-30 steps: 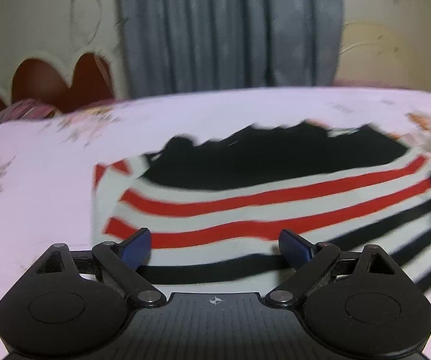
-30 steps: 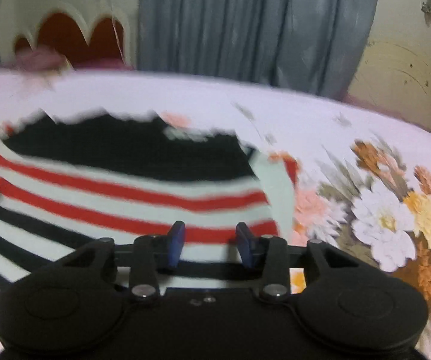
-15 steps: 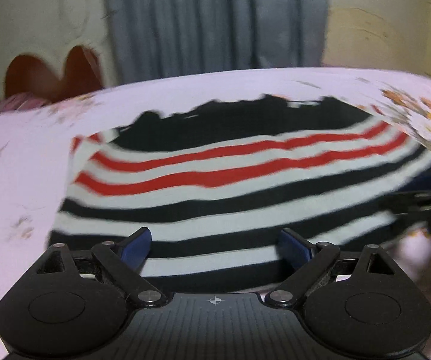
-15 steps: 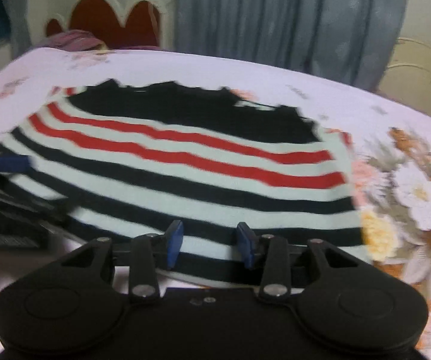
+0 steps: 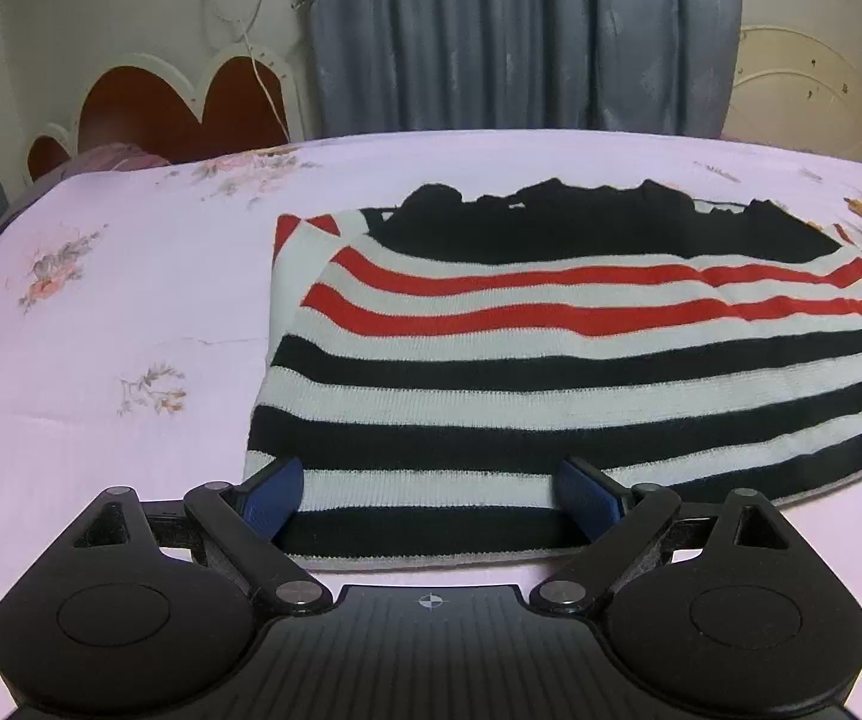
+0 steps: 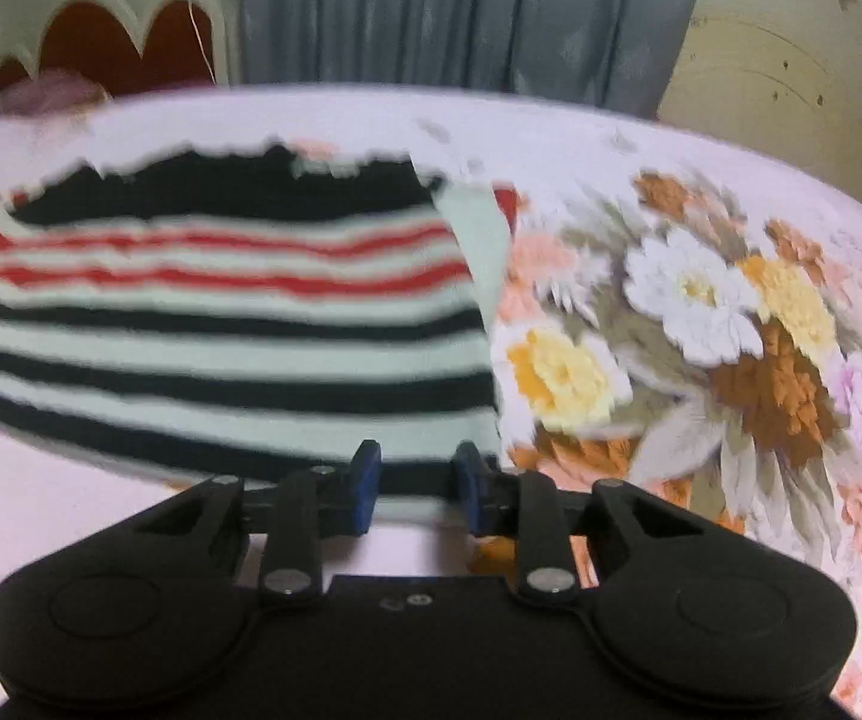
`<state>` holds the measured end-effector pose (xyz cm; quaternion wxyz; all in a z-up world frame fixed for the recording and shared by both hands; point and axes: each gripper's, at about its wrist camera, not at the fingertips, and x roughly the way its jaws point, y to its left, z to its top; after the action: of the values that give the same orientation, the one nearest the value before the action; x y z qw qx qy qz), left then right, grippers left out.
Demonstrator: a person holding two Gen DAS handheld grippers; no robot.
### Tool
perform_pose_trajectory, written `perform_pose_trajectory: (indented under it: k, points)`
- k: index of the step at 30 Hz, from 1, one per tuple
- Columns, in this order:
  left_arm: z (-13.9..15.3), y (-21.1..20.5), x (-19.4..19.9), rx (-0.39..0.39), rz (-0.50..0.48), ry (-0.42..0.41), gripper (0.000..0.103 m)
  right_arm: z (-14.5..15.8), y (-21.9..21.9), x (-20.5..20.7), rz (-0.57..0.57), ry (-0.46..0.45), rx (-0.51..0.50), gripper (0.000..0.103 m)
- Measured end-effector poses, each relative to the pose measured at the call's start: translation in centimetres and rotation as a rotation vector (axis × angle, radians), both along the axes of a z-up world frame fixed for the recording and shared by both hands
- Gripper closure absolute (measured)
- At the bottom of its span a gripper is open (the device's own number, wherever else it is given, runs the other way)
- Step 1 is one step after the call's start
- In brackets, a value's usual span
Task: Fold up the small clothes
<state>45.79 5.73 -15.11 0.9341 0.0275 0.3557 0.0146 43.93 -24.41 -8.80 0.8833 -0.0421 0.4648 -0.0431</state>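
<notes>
A small knit sweater point(image 5: 551, 372) with black, white and red stripes lies flat on a pink floral bedsheet point(image 5: 101, 360), its black top at the far side. My left gripper point(image 5: 428, 498) stands wide open low over the near hem at the sweater's left corner, and the hem runs between its blue pads point(image 5: 269, 498). In the blurred right wrist view, my right gripper point(image 6: 418, 483) is at the near right corner of the sweater point(image 6: 221, 348). Its jaws are closing, with the hem edge between the pads point(image 6: 365, 480), which do not visibly press on it.
A big flower print point(image 6: 701, 330) covers the sheet right of the sweater. A scalloped red headboard point(image 5: 179, 114) and a purple pillow point(image 5: 113, 159) lie at the far left. A grey-blue curtain point(image 5: 521, 36) hangs behind the bed.
Both grippers have drawn back to the sweater's near hem, left towards its left corner, right towards its right corner. The right jaws stand narrower. Neither gripper shows in the other's view now.
</notes>
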Motion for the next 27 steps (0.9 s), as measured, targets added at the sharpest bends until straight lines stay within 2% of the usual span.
perform_pose_trajectory:
  k: [3,5,8,10,13,15,27]
  points:
    - [0.1,0.1,-0.1,0.002,-0.002,0.004,0.012,0.1,-0.1,0.2,0.012,0.006,0.003,0.078]
    - [0.0,0.1,-0.1,0.001,-0.003,0.007,0.012,1.0,-0.2,-0.1,0.010,-0.039,0.019,0.076]
    - [-0.2,0.0,0.0,0.006,0.000,0.013,0.011,-0.4,-0.3,0.3,0.022,0.019,0.010,0.077]
    - [-0.1,0.0,0.0,0.004,0.000,0.015,0.011,0.0,0.0,0.3,0.022,0.020,-0.002,0.079]
    - [-0.3,0.1,0.0,0.002,-0.001,0.015,0.011,0.8,0.0,-0.1,0.008,-0.028,0.011,0.078]
    - [-0.4,0.1,0.1,0.001,0.001,0.016,0.011,-0.4,-0.1,0.1,0.020,0.018,0.003,0.078]
    - [-0.4,0.0,0.1,0.004,0.007,0.019,0.011,-0.5,-0.2,-0.1,0.028,0.010,0.014,0.077]
